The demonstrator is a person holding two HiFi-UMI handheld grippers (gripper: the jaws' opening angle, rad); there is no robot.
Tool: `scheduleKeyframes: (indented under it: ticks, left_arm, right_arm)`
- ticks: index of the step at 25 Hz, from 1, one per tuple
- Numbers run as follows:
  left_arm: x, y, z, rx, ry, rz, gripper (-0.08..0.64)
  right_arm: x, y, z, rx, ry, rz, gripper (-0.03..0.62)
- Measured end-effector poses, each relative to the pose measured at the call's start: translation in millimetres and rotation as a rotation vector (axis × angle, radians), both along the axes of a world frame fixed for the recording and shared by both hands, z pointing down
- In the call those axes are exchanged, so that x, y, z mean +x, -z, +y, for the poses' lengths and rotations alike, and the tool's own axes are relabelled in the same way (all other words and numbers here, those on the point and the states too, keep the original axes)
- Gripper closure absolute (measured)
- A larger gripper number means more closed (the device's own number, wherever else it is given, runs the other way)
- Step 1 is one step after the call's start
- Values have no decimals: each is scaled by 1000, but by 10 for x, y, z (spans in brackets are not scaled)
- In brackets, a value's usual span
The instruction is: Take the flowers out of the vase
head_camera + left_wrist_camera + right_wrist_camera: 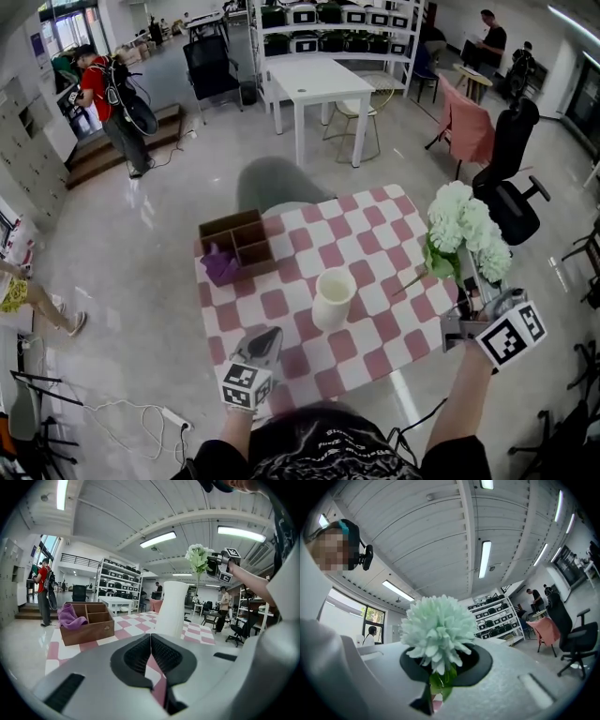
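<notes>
- The left gripper (267, 337) rests low at the near edge of the table (375, 239), which wears a pink and white checked cloth. Its jaws are pressed together with nothing between them.
- The right gripper (468, 298) is raised over the table's right edge, its jaws clenched on the green stems of the flowers (466, 228).
- The flowers are clear of the vase (334, 298), off to its right and higher than its rim. They form a tight bunch of round, white to pale green heads of many small petals (438, 629), with green leaves beneath and one thin stem poking out towards the vase.
- The vase is plain cream and tall; it stands upright near the middle of the table, just beyond the left gripper.
- Further back on the left sits a wooden box (240, 242) with compartments, a purple cloth (220, 265) in its nearest corner.
- Beyond the table are a white table (319, 80) and shelves (328, 23).
</notes>
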State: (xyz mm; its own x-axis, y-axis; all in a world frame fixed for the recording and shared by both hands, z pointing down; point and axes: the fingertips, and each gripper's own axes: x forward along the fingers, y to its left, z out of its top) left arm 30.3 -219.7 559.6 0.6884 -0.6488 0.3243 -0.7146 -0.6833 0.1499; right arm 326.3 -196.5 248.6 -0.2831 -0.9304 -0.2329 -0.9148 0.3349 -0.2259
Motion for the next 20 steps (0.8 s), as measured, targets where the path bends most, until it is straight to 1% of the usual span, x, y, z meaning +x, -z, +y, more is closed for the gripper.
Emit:
scheduleKeyframes:
  ticks: [3,9,17,20]
  left_arm:
    - [18,-17,3,-4,-6,-4,548]
    - [87,-33,18,-7,-23,-1,548]
    - [139,-51,13,-12,-36,-5,548]
    - [138,-66,11,-15,-34,-6,548]
  right_arm:
    - [78,-146,11,-63,-26,22,545]
    - [175,-375,39,-144,-54,42,545]
    - [361,-801,47,-285,-92,54,545]
    - [385,-992,36,-339,-93,62,545]
